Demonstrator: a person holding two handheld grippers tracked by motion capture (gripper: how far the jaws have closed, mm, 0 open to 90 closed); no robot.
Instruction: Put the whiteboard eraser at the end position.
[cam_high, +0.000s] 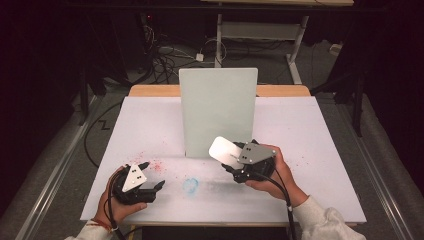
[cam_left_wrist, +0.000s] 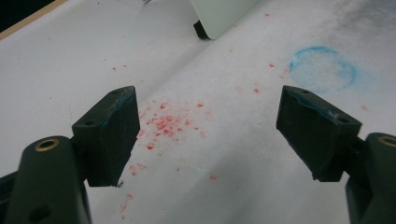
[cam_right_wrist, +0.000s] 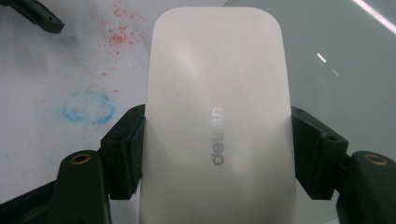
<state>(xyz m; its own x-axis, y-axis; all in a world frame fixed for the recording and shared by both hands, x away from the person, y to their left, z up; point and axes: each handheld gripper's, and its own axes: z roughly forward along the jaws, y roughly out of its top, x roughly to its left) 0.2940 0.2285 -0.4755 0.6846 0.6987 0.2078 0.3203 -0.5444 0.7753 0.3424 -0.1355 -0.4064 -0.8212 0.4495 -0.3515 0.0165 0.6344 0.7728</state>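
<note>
A: What is the right gripper (cam_right_wrist: 217, 154) holding?
B: A white eraser (cam_right_wrist: 217, 116) printed "deli", pinched between its jaws, just before the upright whiteboard (cam_high: 218, 112).
A: And the left gripper (cam_left_wrist: 208, 135)?
B: Spread, over red specks (cam_left_wrist: 166, 123).

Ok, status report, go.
Right gripper shut on white eraser, near upright board. Left gripper open, empty, over red specks. Nothing blocking.
</note>
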